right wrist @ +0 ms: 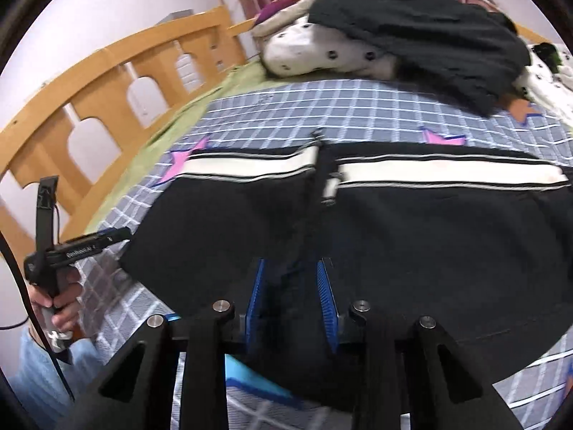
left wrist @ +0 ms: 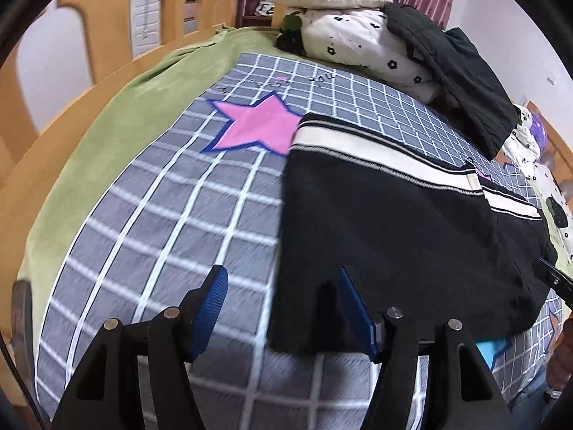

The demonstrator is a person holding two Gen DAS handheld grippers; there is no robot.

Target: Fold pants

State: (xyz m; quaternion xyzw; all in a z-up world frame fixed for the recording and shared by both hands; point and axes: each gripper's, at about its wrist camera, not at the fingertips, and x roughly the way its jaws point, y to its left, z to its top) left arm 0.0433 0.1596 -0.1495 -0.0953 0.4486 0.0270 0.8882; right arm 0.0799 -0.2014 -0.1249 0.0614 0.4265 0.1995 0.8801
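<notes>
Black pants (right wrist: 412, 236) with a cream stripe band lie spread flat on the bed, filling the centre and right of the right wrist frame; the stripe runs across mid-frame. In the left wrist view the same pants (left wrist: 394, 233) take up the right half, their left edge running down the centre of the frame.

Left gripper (left wrist: 283, 308): jaws wide apart, blue pads bare, holding nothing. One finger sits over the bedspread, the other over the pants' near left corner. Contact with the cloth not clear.

Right gripper (right wrist: 292, 297): jaws partly open, low over the near edge of the pants at bottom centre. Black cloth shows between the pads; whether any is pinched, cannot tell.

Grey checked bedspread (left wrist: 161, 215) with a pink star (left wrist: 256, 125) in the upper centre. Green sheet (left wrist: 107, 125) at left. Wooden bed rail (right wrist: 107, 82) in the upper left. Piled pillows (left wrist: 361, 36) and a dark garment (right wrist: 429, 36) at the top.
</notes>
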